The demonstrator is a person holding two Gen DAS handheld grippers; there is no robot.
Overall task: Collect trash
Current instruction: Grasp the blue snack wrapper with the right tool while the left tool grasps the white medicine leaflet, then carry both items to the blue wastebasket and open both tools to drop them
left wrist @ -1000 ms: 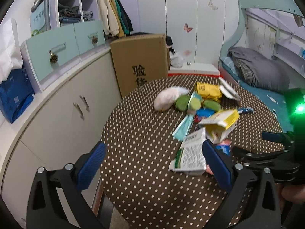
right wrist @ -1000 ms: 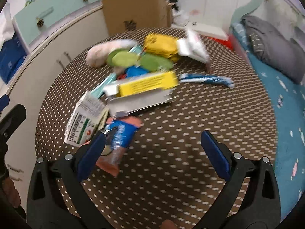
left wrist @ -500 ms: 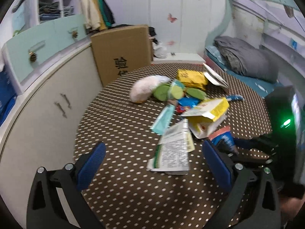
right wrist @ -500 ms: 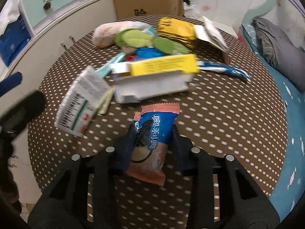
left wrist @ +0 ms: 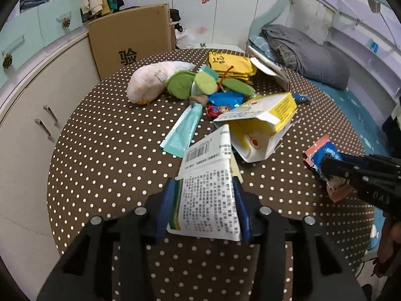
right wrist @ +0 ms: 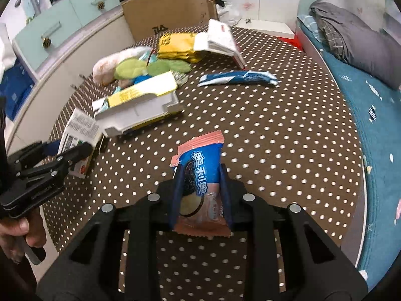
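Observation:
My left gripper [left wrist: 204, 210] is shut on a white medicine box with green edge [left wrist: 209, 183] at the near side of the round polka-dot table [left wrist: 100, 150]. My right gripper [right wrist: 200, 198] is shut on a blue and pink cookie wrapper [right wrist: 200, 173] and holds it over the table; it shows at the right of the left wrist view [left wrist: 323, 158]. Behind lie an open yellow and white carton [left wrist: 260, 123], a teal packet [left wrist: 183, 133], a blue wrapper [right wrist: 238, 78], yellow packets [left wrist: 230, 66] and a white box [right wrist: 218, 40].
A plush toy with green leaves [left wrist: 170, 80] lies at the table's far side. A cardboard box [left wrist: 132, 40] and white cabinets [left wrist: 37, 95] stand to the left. A bed with blue cover [right wrist: 371, 105] runs along the right.
The left gripper moved forward and closed on the white medicine box. The right gripper closed on the cookie wrapper half a second ago and has lifted it slightly.

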